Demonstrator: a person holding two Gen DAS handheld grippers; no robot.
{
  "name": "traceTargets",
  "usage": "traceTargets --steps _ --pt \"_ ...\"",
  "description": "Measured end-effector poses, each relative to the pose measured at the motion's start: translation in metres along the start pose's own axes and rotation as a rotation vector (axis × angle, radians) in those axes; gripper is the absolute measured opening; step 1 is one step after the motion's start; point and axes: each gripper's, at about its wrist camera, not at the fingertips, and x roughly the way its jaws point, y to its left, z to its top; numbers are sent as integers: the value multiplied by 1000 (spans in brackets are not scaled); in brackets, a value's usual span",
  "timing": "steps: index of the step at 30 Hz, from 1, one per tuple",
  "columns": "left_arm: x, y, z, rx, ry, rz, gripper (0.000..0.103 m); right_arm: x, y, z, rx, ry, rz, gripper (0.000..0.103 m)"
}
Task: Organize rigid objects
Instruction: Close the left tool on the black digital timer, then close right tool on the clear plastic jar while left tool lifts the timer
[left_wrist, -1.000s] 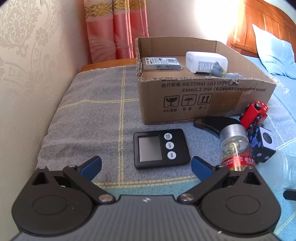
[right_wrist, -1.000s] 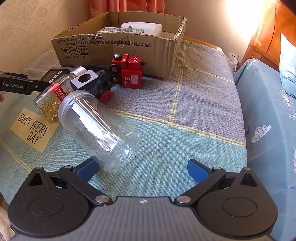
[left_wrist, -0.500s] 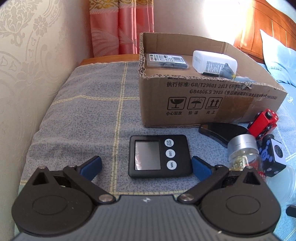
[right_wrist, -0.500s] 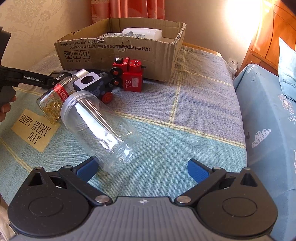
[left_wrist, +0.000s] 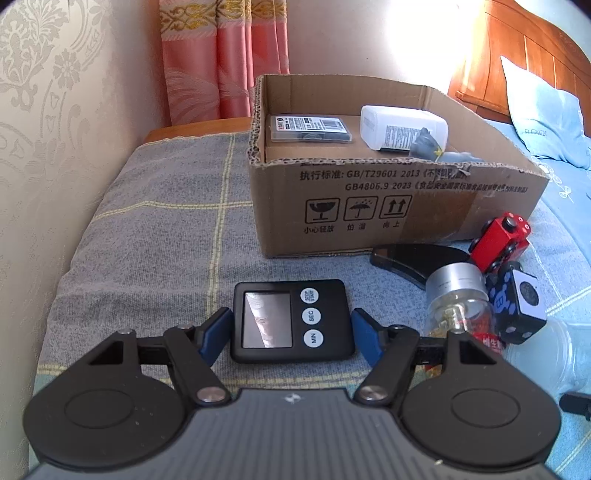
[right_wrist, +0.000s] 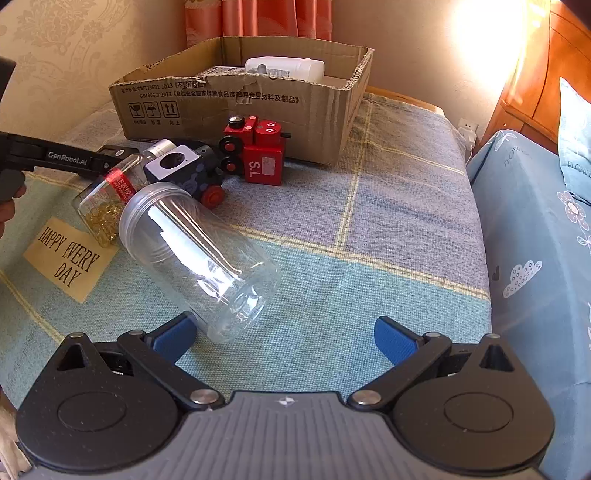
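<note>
A black digital timer (left_wrist: 291, 320) lies flat on the blanket in front of the cardboard box (left_wrist: 388, 218). My left gripper (left_wrist: 291, 334) is open, its blue pads (left_wrist: 216, 334) at either side of the timer; I cannot tell if they touch it. The box holds a flat packaged item (left_wrist: 309, 127), a white bottle (left_wrist: 402, 127) and a grey object. My right gripper (right_wrist: 284, 338) is open and empty, just behind a clear plastic jar (right_wrist: 199, 258) lying on its side.
To the right of the timer lie a small glass jar with a silver lid (left_wrist: 458, 299), a black cube toy (left_wrist: 517, 306), a red toy train (right_wrist: 258, 153) and a dark curved piece (left_wrist: 413, 258). A wall is at left, a bed at right.
My left gripper has moved forward and down, and its jaws have narrowed so the pads now flank the timer. The right gripper has barely moved.
</note>
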Motion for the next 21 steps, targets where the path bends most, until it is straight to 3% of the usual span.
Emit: traceTargets --steps 7,14,21 --pt "-8 3 -8 -2 2 -1 70 6 -19 9 77 15 -49 103" --pt "-11 3 -11 -1 1 -5 70 -5 13 15 27 -2 105 103" --pt "-12 3 -13 4 2 -10 70 -6 38 36 -19 -23 161 103"
